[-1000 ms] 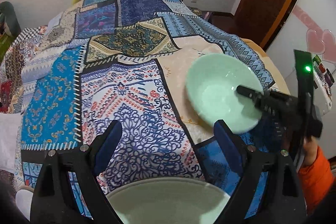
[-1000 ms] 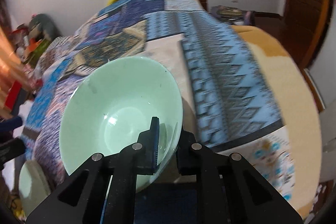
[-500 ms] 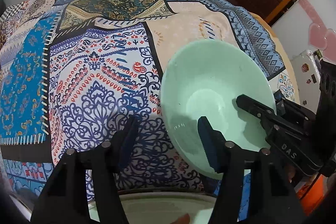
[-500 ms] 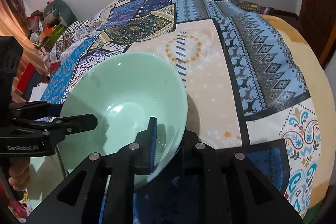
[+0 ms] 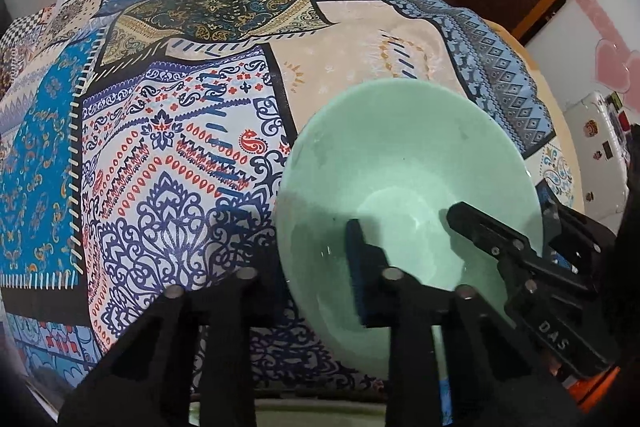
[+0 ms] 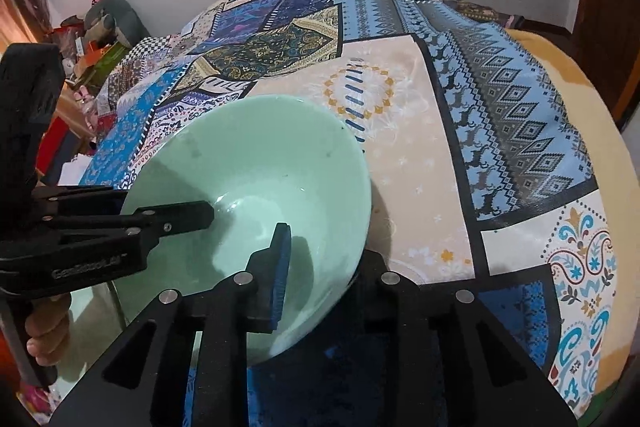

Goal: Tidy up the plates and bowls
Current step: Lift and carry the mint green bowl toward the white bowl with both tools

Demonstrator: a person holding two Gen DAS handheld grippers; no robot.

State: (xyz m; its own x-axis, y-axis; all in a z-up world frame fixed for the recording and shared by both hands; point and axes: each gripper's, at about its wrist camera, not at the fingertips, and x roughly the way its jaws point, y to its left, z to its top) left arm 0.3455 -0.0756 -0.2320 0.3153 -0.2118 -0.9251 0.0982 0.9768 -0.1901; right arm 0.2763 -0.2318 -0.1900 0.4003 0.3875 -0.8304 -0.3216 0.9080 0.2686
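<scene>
- Left wrist view: the mint-green bowl (image 5: pixel 404 187) is the landmark, tilted above the patchwork tablecloth (image 5: pixel 168 155), with its hollow facing the camera.
- Left gripper (image 5: pixel 316 259): its jaws straddle the near-left rim of the bowl. One blue-padded finger (image 5: pixel 360 267) lies inside the hollow against the inner wall; the other stands outside the rim, over the cloth. The gap between them is narrow, about the thickness of the wall, so the left gripper is clamped on the bowl.
- Right gripper (image 5: pixel 516 239) in the same view: it enters from the right of the bowl, one black finger reaching over the rim into the hollow.
- Right wrist view: the bowl (image 6: pixel 256 195) fills the middle left, and the right gripper (image 6: pixel 324 267) pinches its near-right rim. The blue pad (image 6: pixel 280 271) presses the inner wall while the outer finger sits behind the rim, so the right gripper is also closed on the bowl.
- Left gripper (image 6: pixel 172 223) as seen from the right wrist: it crosses the left rim of the bowl, its upper finger tip reaching almost to the bottom of the hollow.
- Second pale green dish (image 5: pixel 320 415): a sliver shows below the bowl, at the bottom edge of the left wrist view.
</scene>
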